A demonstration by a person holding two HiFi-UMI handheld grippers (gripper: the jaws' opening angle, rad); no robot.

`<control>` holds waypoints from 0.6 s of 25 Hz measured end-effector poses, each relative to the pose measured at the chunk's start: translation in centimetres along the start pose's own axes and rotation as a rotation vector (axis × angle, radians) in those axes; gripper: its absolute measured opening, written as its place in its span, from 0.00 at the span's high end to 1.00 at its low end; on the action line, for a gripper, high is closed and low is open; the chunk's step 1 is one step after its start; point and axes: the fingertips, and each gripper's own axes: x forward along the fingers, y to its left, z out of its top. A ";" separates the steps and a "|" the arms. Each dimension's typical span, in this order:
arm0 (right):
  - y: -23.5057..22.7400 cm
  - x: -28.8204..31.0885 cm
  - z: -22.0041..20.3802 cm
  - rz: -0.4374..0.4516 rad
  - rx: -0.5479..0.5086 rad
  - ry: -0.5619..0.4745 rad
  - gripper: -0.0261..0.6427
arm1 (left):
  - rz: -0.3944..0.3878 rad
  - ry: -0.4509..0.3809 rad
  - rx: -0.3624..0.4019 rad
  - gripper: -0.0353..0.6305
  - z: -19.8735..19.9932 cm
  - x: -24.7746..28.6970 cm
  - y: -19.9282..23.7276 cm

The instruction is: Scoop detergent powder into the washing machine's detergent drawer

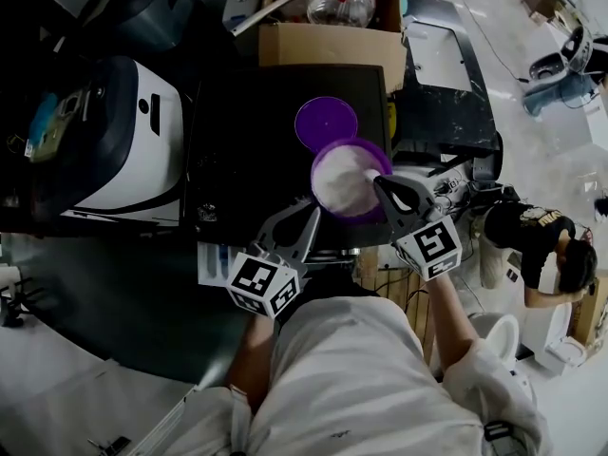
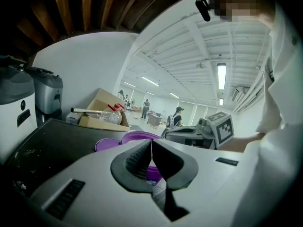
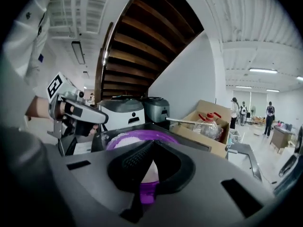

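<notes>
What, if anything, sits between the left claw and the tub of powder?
Nothing visible does. The left claw points straight at the purple tub, with only bare machine top between them. The right claw grips the tub's near rim.

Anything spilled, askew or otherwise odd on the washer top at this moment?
Nothing major. The purple tub is open with powder inside, the right gripper shut on its rim; its lid lies flat behind it. Faint pale specks at the black washer top's front-left corner may be spilled powder.
</notes>
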 end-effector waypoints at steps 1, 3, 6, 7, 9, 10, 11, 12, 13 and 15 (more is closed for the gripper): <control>0.3 0.0 -0.1 0.005 -0.019 0.020 0.95 | -0.002 -0.003 0.002 0.91 0.1 0.1 -0.1; 0.6 0.0 -0.4 0.016 -0.040 0.049 0.95 | -0.006 -0.006 0.006 0.91 0.2 0.2 -0.3; 0.8 0.0 -0.6 0.032 -0.051 0.075 0.95 | -0.002 -0.008 0.006 0.91 0.1 0.2 -0.4; 0.8 0.0 -0.7 0.038 -0.050 0.084 0.95 | 0.001 -0.010 0.005 0.91 0.1 0.2 -0.4; 1.0 0.2 -0.9 0.050 -0.043 0.104 0.95 | 0.006 -0.015 0.003 0.92 0.1 0.2 -0.3; 1.0 0.3 -1.0 0.054 -0.036 0.113 0.95 | 0.008 -0.018 0.003 0.91 0.2 0.1 -0.3; 0.9 0.3 -1.1 0.055 -0.027 0.121 0.95 | 0.010 -0.021 0.004 0.92 0.2 0.1 -0.2; 0.9 0.4 -1.2 0.055 -0.018 0.128 0.95 | 0.012 -0.023 0.004 0.92 0.2 0.0 -0.2; 0.9 0.4 -1.3 0.055 -0.007 0.135 0.95 | 0.014 -0.025 0.004 0.91 0.2 0.0 -0.2; 1.0 0.3 -1.4 0.056 0.023 0.149 0.95 | 0.019 -0.028 0.001 0.91 0.3 -0.2 -0.1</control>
